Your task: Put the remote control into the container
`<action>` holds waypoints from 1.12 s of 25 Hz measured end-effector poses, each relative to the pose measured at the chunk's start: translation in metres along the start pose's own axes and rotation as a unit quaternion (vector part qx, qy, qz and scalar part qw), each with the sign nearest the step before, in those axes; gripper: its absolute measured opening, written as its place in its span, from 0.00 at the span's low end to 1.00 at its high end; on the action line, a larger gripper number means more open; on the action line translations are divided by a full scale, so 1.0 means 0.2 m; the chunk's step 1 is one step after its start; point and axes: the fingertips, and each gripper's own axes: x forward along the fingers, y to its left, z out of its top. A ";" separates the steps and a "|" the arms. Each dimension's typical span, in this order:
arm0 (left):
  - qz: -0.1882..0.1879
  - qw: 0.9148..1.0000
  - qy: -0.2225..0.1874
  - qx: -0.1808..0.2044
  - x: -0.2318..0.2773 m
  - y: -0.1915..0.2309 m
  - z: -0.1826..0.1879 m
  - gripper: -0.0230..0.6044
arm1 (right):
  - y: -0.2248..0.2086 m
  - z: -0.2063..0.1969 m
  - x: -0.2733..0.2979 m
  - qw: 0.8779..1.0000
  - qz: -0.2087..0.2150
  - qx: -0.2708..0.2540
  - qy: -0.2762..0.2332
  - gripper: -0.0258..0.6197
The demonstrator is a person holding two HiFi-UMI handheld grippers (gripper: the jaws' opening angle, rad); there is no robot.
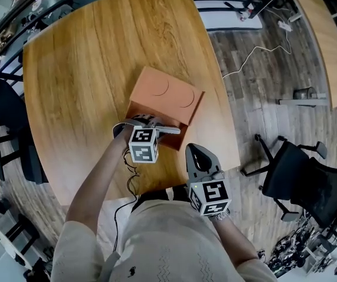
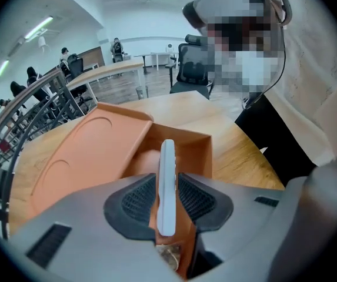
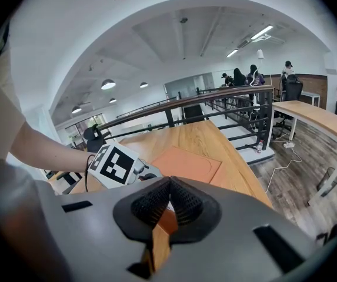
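Orange container (image 1: 163, 94) lies on the wooden table (image 1: 80, 69). Over its open end, the left gripper (image 2: 167, 203) clamps the pale remote control (image 2: 167, 169) edge-on. Near the container, the right gripper (image 3: 168, 203) has its jaws pressed together with nothing between them. Only the left gripper view shows the container's hollow interior.

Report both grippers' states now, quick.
Left gripper: closed, holding the remote.
Right gripper: closed, holding nothing.
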 end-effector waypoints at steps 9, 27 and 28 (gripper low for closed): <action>0.097 0.992 -0.064 -0.055 -0.34 -0.15 0.04 0.20 | 0.09 -0.04 -0.17 1.000 -0.015 0.002 -0.024 0.06; 0.411 0.725 -0.380 -0.401 -1.45 -0.93 0.10 0.06 | 0.76 -0.04 -0.70 0.984 0.004 -0.040 -0.171 0.06; 0.431 0.713 -0.379 -0.403 -1.49 -0.96 0.09 0.06 | 0.79 -0.03 -0.74 0.982 0.002 -0.044 -0.186 0.06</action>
